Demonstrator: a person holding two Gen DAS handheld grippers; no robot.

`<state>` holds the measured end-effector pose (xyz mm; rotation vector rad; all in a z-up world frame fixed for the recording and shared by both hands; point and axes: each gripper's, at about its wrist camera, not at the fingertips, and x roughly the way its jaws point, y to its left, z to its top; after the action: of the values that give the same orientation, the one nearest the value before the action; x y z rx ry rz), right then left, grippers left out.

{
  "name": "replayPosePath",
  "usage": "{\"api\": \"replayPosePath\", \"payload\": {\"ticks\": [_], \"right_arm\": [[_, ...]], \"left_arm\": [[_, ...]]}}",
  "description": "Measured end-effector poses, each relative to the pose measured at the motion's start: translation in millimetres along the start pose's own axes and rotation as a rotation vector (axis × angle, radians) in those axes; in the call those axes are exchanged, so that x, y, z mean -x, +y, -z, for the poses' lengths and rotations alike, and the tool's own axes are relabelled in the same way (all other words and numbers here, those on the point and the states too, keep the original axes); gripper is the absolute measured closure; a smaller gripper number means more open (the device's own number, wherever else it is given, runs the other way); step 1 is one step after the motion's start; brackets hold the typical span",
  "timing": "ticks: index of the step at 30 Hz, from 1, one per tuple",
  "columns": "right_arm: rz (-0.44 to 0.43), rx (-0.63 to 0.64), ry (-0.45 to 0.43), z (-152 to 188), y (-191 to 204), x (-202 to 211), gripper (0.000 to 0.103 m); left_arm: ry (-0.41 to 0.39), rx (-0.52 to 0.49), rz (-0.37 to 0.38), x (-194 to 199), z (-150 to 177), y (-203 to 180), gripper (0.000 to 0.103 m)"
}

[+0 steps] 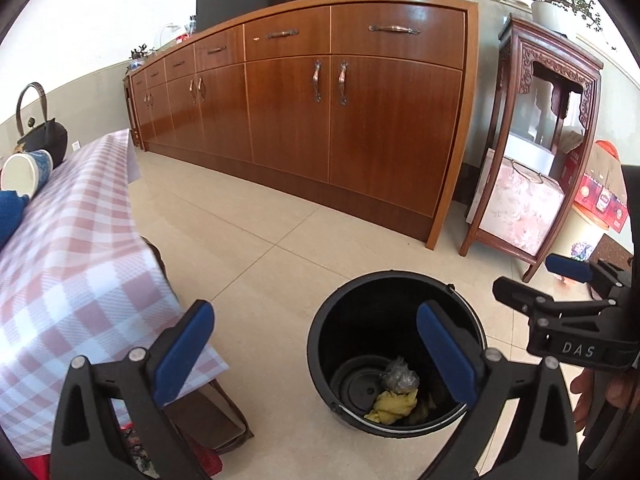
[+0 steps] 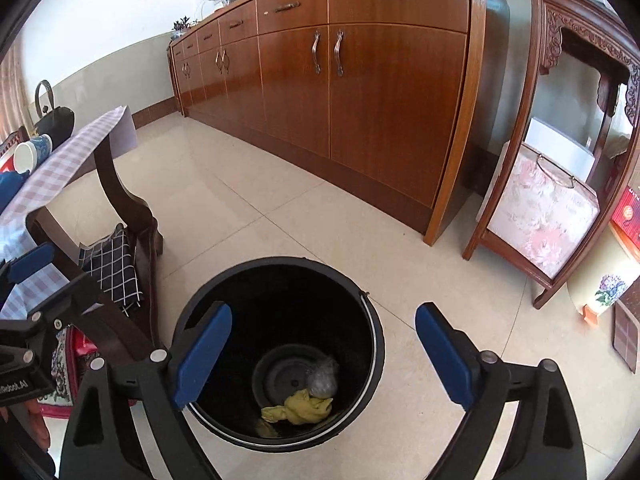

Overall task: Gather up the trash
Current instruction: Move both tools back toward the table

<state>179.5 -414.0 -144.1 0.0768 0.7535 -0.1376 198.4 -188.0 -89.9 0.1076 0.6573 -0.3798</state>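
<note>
Tiled floor (image 2: 248,216) bearing a black bucket (image 2: 224,304), a long wooden sideboard (image 2: 360,92), a carved stand (image 2: 532,280) and a checked-cloth tabletop (image 1: 76,264).

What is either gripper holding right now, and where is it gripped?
Nothing. The left gripper and right gripper are both open and empty above the bucket.

The bucket (image 2: 280,344) stands on the floor (image 2: 248,208) below and just ahead of the right gripper (image 2: 324,356). In it lie a crumpled cloth (image 2: 300,406) and a wad of wrap (image 2: 322,378), touching. The table (image 2: 52,172) lies left, the left gripper (image 2: 24,276) beside it; a long cabinet (image 2: 360,92) stands ahead, a carved stand (image 2: 560,160) to its right.
</note>
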Motion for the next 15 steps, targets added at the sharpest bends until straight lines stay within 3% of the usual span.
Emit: {"api": "replayPosePath", "payload": {"ticks": [15], "right_arm": [[-0.007, -0.028, -0.079, -1, 18, 62, 0.006]], "left_arm": [[-0.054, 0.041, -0.036, 62, 2, 19, 0.001]]}}
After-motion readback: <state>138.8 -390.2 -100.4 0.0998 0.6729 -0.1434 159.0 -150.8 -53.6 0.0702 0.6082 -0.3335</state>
